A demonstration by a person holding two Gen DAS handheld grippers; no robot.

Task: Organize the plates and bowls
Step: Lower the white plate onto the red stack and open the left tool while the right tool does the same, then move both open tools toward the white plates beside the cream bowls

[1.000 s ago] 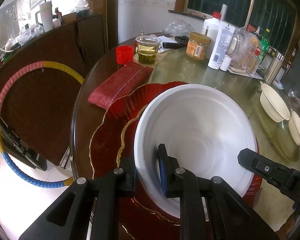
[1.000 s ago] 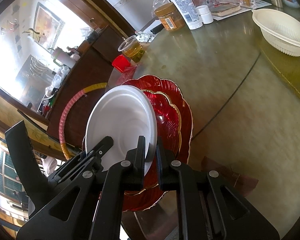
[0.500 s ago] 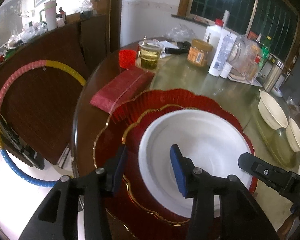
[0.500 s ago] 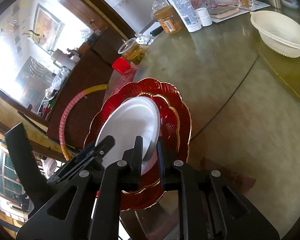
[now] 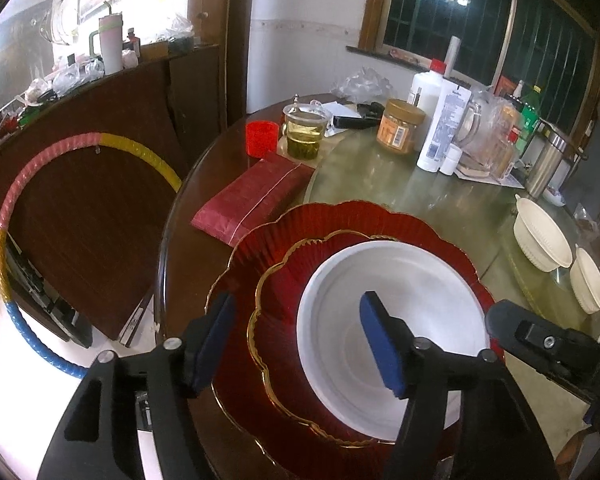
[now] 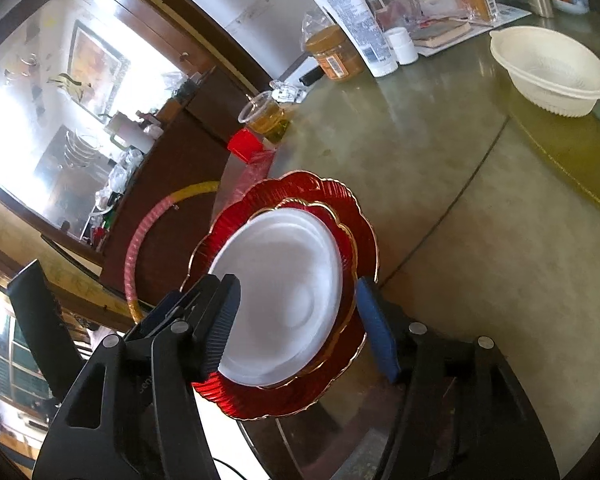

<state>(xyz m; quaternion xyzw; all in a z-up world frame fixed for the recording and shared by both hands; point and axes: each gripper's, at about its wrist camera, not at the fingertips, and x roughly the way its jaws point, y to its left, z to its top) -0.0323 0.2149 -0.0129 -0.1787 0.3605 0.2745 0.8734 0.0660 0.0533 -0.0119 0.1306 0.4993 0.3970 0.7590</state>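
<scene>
A white plate (image 5: 396, 296) (image 6: 284, 280) lies flat on a small red scalloped plate (image 5: 284, 304) (image 6: 346, 236), which sits on a larger red gold-rimmed plate (image 5: 340, 224) (image 6: 312, 188) near the table's edge. My left gripper (image 5: 300, 340) hovers over the stack's near side, its jaws opening, the blue pads clear of the white rim. My right gripper (image 6: 296, 328) straddles the stack's near rim, jaws opening too, and its pads press on nothing. Two cream bowls (image 5: 542, 238) (image 5: 590, 280) stand at the right; one cream bowl (image 6: 552, 70) shows in the right wrist view.
A folded red cloth (image 5: 256, 196), a red cup (image 5: 262, 138) and a glass of tea (image 5: 305, 136) stand behind the plates. Jars, bottles (image 5: 444, 124) and a steel flask (image 5: 546, 160) crowd the far side. A hoop (image 5: 12, 208) leans on a wooden panel left of the table.
Both grippers let go of the white plate and opened wide. The plate dropped from tilted in their grip to lying flat on the red plates.
</scene>
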